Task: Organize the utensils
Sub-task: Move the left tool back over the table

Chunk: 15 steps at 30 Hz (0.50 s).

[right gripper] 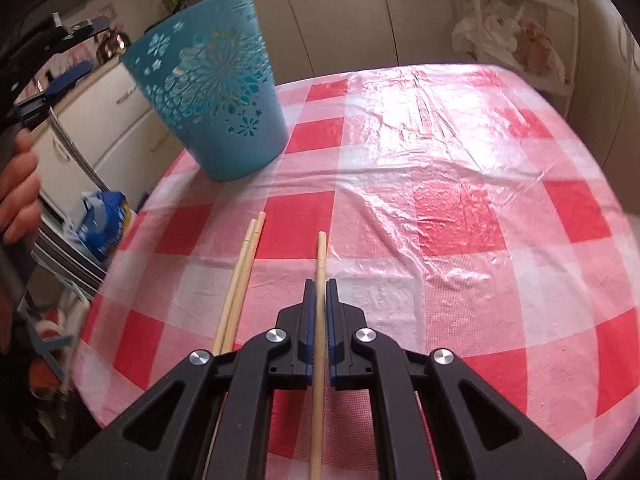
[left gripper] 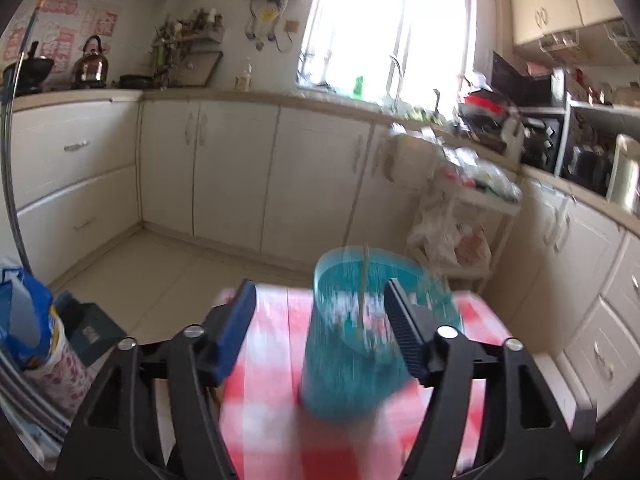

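Note:
A teal cut-out holder cup stands at the far left of the red-and-white checked table. My right gripper is shut on one wooden chopstick that points toward the cup. Two more chopsticks lie side by side on the cloth just left of it. In the left wrist view the cup is blurred, with a chopstick standing in it. My left gripper is open, with its right finger in front of the cup's rim. It also shows in the right wrist view, beside the cup.
The table's left edge drops to the floor, where a blue bag sits. White kitchen cabinets line the far walls. A white cart with bags stands beyond the table.

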### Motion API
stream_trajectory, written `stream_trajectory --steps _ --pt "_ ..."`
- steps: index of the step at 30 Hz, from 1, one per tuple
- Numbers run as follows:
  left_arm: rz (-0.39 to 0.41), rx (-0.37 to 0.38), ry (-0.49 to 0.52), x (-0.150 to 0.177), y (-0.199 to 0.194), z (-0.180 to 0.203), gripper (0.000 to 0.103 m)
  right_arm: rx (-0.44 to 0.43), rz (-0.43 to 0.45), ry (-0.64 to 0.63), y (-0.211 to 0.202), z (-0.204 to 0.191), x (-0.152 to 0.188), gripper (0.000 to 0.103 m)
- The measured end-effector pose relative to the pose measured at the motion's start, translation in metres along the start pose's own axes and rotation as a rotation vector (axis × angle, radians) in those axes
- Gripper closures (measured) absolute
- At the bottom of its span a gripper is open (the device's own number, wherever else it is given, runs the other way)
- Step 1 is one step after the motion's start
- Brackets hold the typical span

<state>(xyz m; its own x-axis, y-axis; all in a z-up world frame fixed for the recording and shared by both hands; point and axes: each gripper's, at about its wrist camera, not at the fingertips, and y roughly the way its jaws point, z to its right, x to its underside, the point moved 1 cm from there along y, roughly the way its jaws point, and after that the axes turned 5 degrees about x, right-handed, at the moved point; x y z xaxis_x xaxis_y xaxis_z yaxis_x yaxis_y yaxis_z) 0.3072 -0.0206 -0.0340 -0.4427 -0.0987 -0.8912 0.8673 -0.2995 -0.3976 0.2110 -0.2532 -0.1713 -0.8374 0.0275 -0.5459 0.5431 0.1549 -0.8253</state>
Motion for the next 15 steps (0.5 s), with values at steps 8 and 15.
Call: stream_trajectory --steps 8,15 --pt "-0.249 0.023 -0.069 0.092 0.006 -0.011 0.035 0.067 0.016 -0.066 -0.001 -0.007 0.003 0.098" --pt "-0.291 0.019 -0.089 0.115 0.012 -0.014 0.031 -0.090 0.080 0.101 -0.012 0.017 -0.002 0.098"
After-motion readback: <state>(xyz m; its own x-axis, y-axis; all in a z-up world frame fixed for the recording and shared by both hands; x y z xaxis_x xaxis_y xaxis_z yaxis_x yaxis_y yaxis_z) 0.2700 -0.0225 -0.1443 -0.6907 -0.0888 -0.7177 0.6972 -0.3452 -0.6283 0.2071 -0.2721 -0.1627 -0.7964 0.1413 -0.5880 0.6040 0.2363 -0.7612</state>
